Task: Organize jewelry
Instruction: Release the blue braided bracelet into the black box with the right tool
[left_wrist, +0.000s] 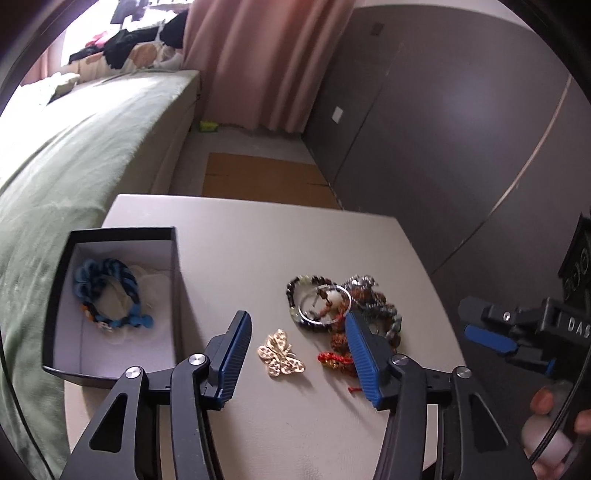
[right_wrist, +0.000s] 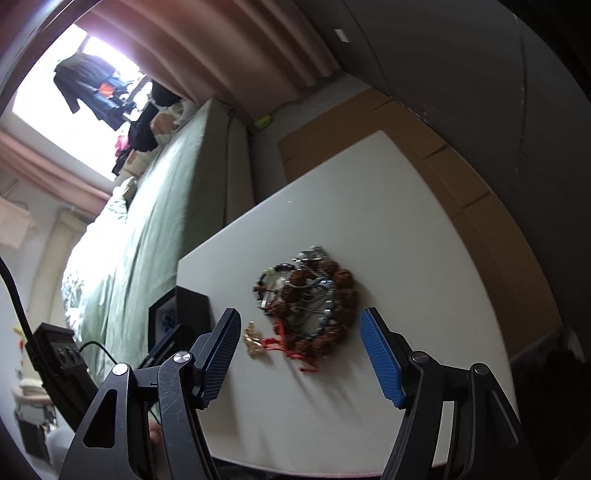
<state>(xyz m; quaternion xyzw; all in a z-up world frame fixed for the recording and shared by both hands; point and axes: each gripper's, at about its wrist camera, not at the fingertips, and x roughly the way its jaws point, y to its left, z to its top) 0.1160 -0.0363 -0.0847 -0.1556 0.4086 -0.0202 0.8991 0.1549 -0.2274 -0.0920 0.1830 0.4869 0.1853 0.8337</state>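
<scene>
Hovering over the small white table (left_wrist: 258, 236), I have my left gripper (left_wrist: 295, 343) parted and empty, its blue pads standing either side of the gold butterfly brooch (left_wrist: 280, 353), which lies flat on the tabletop without touching either pad. My right gripper (right_wrist: 299, 350) is likewise spread and holds nothing; it faces the tangled heap of bracelets (right_wrist: 308, 302), where brown seed beads, a grey chain, a dark beaded band and a silver bangle lie knotted together at the middle of the table. To the left sits the black box (left_wrist: 55, 295) with a blue woven bracelet (left_wrist: 107, 291) already inside, so I judge the brooch to be the next piece bound for it. My worry is the brooch itself: it is thin and flat, and if I clamp from too high the pads may skate over it or flick it toward the near edge. The red cord knot (left_wrist: 334, 361) lies just right of the brooch and close to my right-hand pad, so a sloppy closure could snag it and drag the whole heap along. Both views are smeared by motion, which makes my aim less sure. With the right gripper so near on that side, the two tools could also knock together over the heap.
</scene>
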